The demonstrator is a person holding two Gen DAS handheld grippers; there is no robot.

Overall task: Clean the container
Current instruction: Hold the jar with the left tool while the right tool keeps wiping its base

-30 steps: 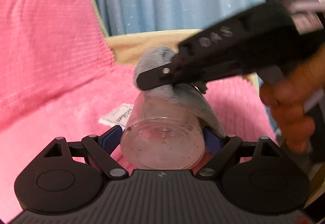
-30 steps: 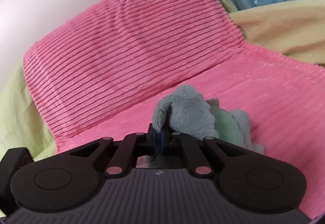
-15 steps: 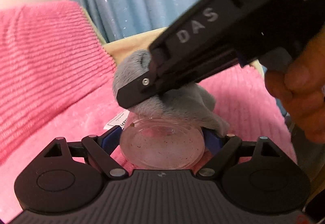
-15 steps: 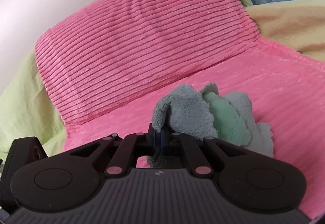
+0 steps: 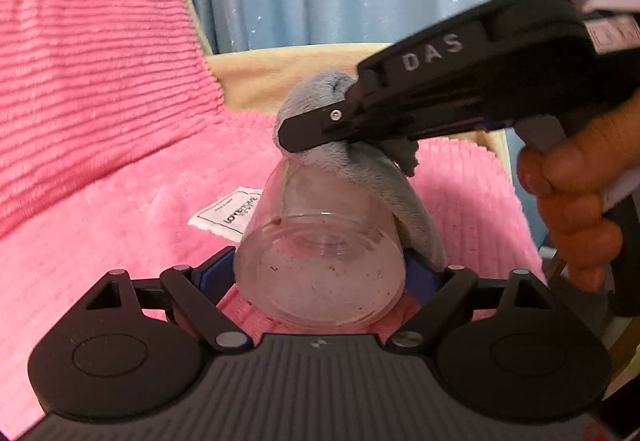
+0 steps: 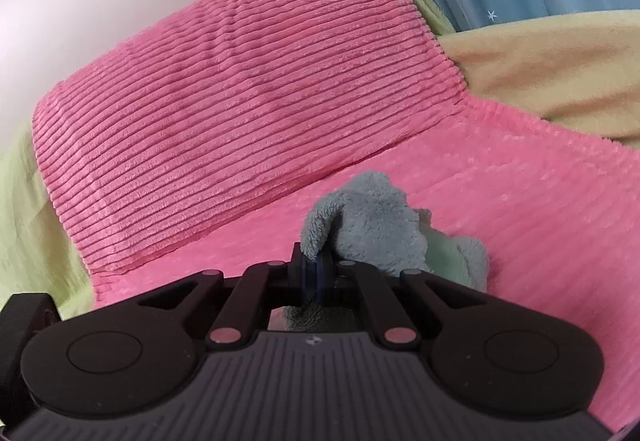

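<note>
Black tongs (image 5: pixel 320 273) with blue pads, lettering seemingly "DAS".

You are working over a sofa seat (image 5: pixel 100 241) draped in a pink ribbed plush blanket (image 6: pixel 540 225), which also covers the back cushion (image 6: pixel 240 113). A white fabric label (image 5: pixel 228 215) lies flat on the blanket. A yellow blanket (image 6: pixel 560 73) lies at the seat's far edge.

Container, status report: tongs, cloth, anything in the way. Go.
Left tongs shut on clear container, base to camera, specks inside. Right tongs shut on grey cloth, pressed at container mouth. Nothing in the way.
</note>
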